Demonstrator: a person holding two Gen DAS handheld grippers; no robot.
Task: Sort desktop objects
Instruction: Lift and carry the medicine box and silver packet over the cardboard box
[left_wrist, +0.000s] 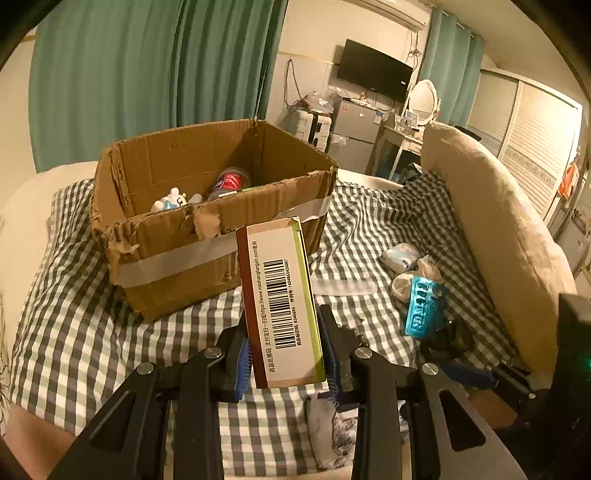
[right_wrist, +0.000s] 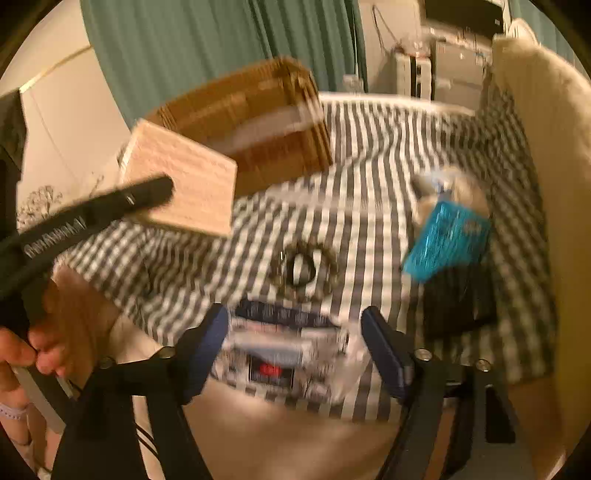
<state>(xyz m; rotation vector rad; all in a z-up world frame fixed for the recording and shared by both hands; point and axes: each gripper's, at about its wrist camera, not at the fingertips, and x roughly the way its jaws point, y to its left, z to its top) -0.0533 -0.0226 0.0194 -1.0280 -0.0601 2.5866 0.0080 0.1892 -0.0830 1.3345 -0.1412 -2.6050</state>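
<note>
My left gripper (left_wrist: 286, 354) is shut on a slim medicine box (left_wrist: 280, 299) with a barcode, held upright above the checked cloth, just in front of the open cardboard box (left_wrist: 207, 236). The cardboard box holds a small white toy (left_wrist: 170, 199) and a red-capped container (left_wrist: 229, 181). In the blurred right wrist view the left gripper (right_wrist: 92, 218) shows at the left holding the medicine box (right_wrist: 184, 184). My right gripper (right_wrist: 295, 343) is open, jaws either side of a white and dark packet (right_wrist: 284, 354) on the cloth.
A turquoise container (left_wrist: 423, 310) (right_wrist: 447, 240), white wrapped items (left_wrist: 402, 258), a clear flat strip (left_wrist: 341, 286) and a dark ring (right_wrist: 301, 267) lie on the checked cloth (left_wrist: 74, 332). A beige cushion (left_wrist: 491, 229) borders the right side. Green curtains hang behind.
</note>
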